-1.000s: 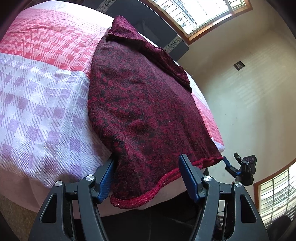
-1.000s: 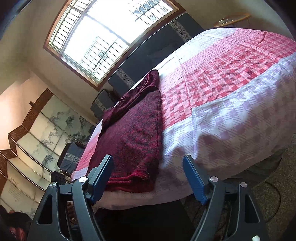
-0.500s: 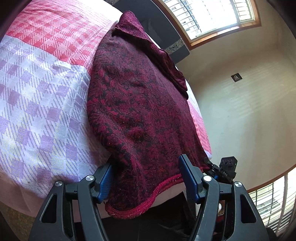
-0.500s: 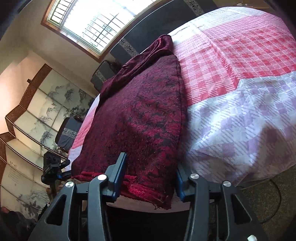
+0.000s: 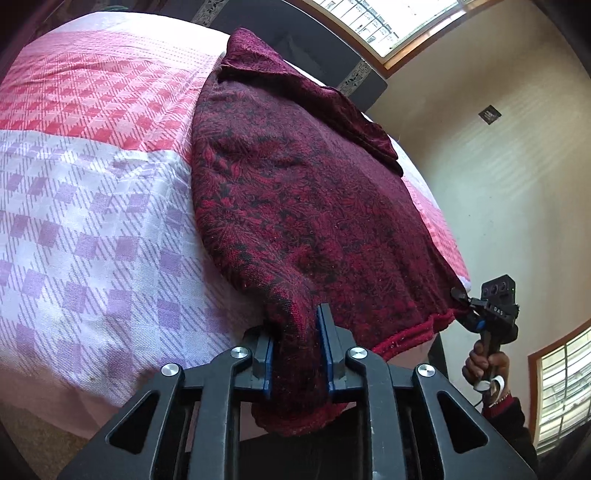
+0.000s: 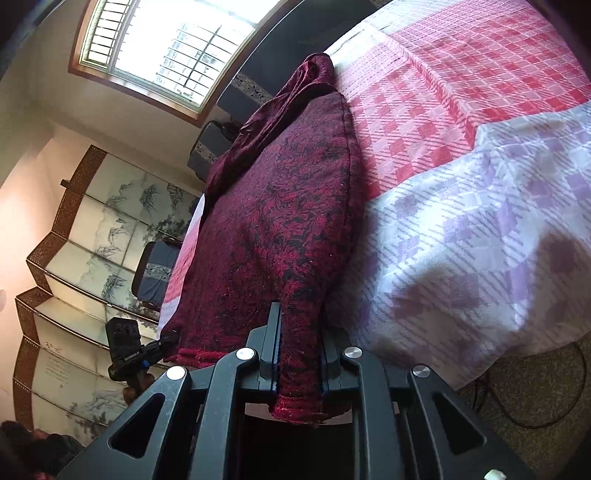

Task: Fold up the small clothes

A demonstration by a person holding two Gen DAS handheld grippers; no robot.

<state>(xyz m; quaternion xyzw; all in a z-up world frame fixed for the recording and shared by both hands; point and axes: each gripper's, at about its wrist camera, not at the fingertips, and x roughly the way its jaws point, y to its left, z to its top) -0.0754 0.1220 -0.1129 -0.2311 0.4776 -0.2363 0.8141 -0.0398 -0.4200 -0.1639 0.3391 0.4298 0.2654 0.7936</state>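
both grippers are clamped on the near hem of the dark red patterned garment, one at each bottom corner. my left gripper has its jaws drawn narrow with a bunched fold of cloth pinched between the blue pads, and a bit of hem hangs loose below them. my right gripper is the same, jaws close together on the other corner; in the left wrist view i can also see it at the far right end of the hem, held in my hand. the garment lies spread lengthwise on the checked bedspread, its hem at the near edge of the bed and its collar or top part rumpled at the far end, near the dark headboard. it sits toward one side of the bed, over both the pink band and the lilac band of the cover. i judge this to be the start of a fold: corners secured, cloth not yet lifted much off the bed. the next move, as i see it, calls for raising both corners together and carrying them far, toward the collar, keeping the hem taut between the two grippers so the fold lands straight. uneven lift, or one corner slipping from the pads, would skew the crease.
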